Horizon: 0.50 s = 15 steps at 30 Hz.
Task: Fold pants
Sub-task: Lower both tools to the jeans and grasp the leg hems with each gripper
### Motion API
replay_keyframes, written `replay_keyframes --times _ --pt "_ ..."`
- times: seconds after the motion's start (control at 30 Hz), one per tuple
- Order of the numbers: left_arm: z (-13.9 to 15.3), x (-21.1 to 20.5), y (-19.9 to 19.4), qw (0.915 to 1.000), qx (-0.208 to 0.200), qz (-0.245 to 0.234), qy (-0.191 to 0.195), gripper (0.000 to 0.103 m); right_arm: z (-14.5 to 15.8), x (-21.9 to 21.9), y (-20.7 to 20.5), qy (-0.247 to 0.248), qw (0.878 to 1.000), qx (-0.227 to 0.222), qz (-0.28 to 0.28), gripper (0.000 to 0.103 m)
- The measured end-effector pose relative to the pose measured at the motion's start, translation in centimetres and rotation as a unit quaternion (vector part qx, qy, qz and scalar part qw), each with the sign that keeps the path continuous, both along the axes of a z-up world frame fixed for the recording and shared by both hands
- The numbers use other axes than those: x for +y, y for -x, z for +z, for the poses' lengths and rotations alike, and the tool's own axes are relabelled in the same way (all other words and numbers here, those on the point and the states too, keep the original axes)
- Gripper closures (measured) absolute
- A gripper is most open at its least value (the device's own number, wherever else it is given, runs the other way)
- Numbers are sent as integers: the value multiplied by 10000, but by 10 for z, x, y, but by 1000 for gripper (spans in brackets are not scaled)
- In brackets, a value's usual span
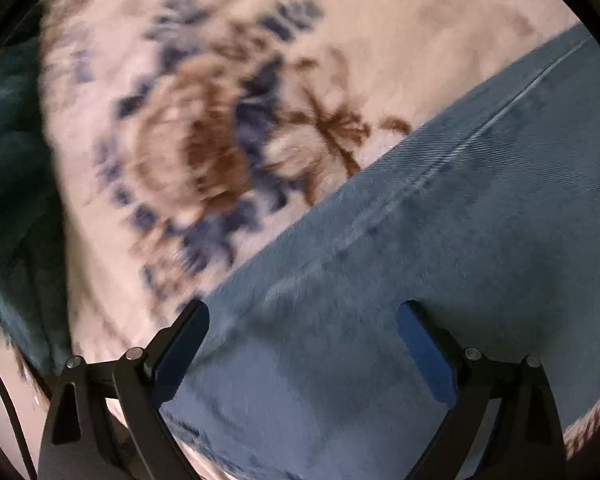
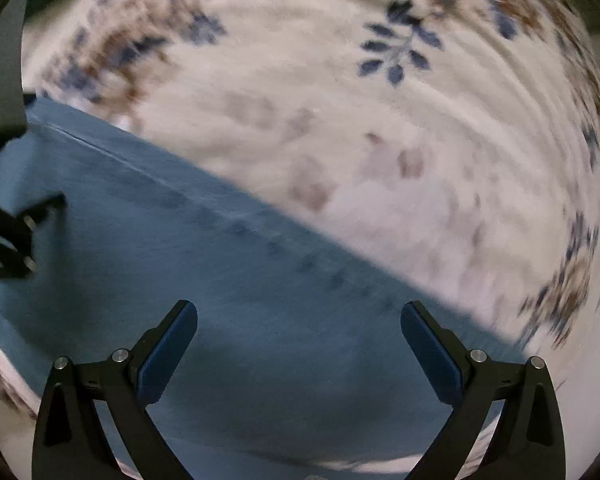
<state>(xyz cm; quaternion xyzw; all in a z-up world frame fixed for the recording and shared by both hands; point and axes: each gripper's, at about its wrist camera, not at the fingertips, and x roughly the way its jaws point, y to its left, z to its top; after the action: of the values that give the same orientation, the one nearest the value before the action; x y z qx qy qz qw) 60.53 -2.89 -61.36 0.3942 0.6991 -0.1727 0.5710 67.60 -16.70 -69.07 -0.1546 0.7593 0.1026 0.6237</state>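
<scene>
We are looking down on the blue denim pants [image 1: 440, 260], which are lying flat on a cream fleece blanket with blue and brown flowers [image 1: 228, 128]. Our left gripper [image 1: 304, 344] and right gripper [image 2: 300, 344] are both hovering with fingers spread wide, gripping nothing. The cloth is lying directly under both. The seam, and probably the long axis, is running diagonally between us, though blur is making this uncertain. Neither hand appears to be nearer.
</scene>
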Motion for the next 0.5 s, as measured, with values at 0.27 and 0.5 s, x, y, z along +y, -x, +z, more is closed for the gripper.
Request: replay_keyframes --times 0.27,0.5 --pt "-22 -4 -28 9967 751 -248 181 16 -52 1 -24 -324 9927 736 903 6" --pt "3 -9 -21 9962 564 -138 655 86 -34 -8 -14 -837 9949 355 434 92"
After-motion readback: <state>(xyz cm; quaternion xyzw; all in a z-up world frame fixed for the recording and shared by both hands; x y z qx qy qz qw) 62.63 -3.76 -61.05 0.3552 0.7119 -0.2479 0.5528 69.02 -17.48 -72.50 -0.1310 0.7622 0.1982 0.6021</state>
